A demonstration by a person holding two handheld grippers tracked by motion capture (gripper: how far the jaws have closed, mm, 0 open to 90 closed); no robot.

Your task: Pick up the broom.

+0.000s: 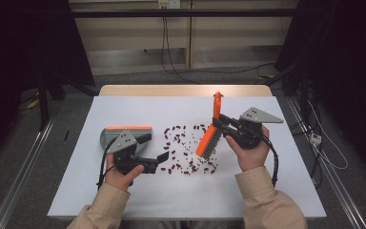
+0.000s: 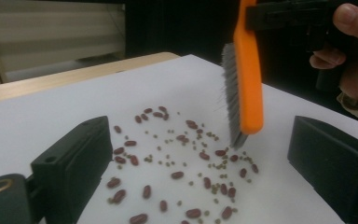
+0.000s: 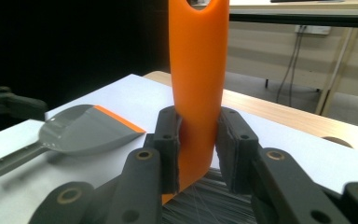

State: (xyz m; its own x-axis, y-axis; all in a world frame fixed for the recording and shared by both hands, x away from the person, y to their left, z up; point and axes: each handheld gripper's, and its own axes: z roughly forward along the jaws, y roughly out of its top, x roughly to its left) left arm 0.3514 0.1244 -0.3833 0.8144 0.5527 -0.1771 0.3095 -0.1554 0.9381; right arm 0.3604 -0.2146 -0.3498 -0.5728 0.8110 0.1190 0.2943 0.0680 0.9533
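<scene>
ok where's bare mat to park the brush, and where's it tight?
Free: the white mat right of and behind the right gripper, the near strip between the sleeves, and the far left corner beyond the dustpan. Crowded: the middle, where beans scatter under the brush, between dustpan and right gripper.

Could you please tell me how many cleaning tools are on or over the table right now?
2. The orange brush is clamped in the right gripper, bristles down at the beans' right edge. The grey dustpan lies flat at the table's left, partly behind the left gripper.
</scene>
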